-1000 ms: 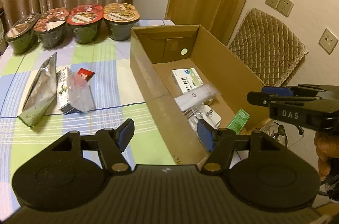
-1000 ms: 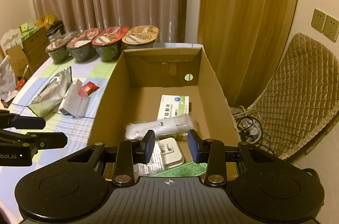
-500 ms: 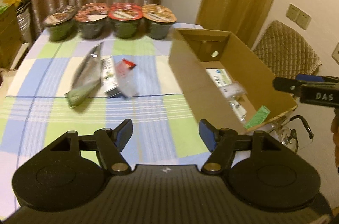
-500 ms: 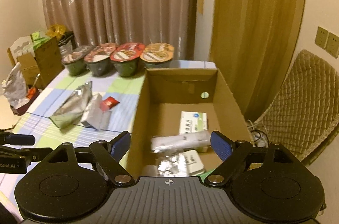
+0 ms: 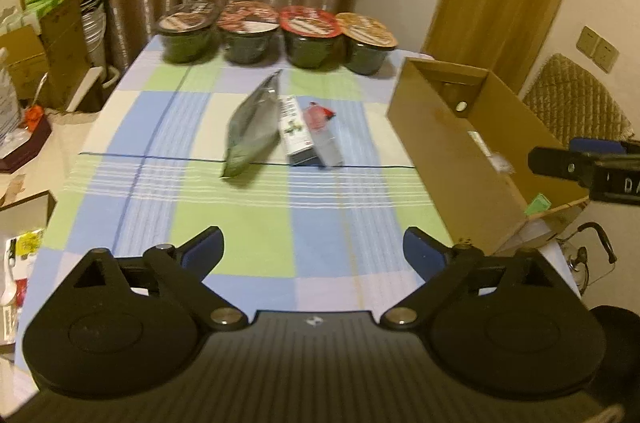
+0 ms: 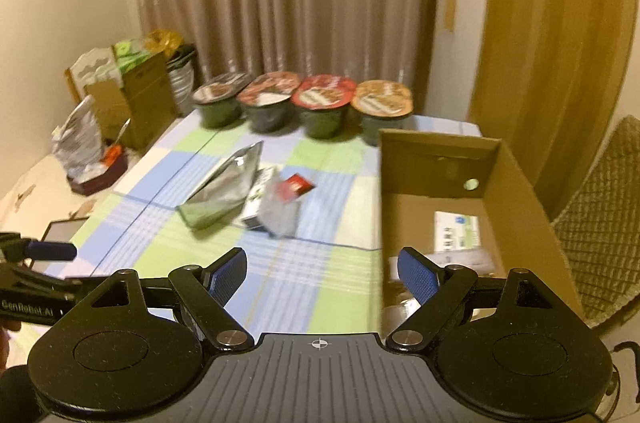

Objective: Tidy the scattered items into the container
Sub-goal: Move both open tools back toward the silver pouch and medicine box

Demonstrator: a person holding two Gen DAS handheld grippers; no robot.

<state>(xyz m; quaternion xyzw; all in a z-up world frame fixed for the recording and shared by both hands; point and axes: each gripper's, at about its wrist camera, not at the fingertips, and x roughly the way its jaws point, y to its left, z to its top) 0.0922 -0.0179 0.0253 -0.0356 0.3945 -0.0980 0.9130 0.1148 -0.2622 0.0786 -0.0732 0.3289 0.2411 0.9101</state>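
we hold left gripper [image 5: 312, 247] spread wide, empty | right gripper [image 6: 322, 273] spread wide, empty | silver pouch [image 5: 252, 127], small box [image 5: 294, 131] and clear sachet [image 5: 324, 139] lie touching on the tablecloth [image 5: 240, 219] at 12 o'clock | cardboard box [image 5: 452, 159] at 2 o'clock

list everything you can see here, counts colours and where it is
instant noodle bowls: 4, dark green, varied lids, table's far edge
foil pouch: 1, silver-green, table centre
small carton: 1, white-dark, beside pouch
clear packet: 1, red label, against carton
cardboard box: 1, brown, table's right side
medicine box: 1, white-green, inside cardboard box
tablecloth: 1, blue-green checks
chair: 1, quilted tan, right
left tool: open, empty
right tool: open, empty
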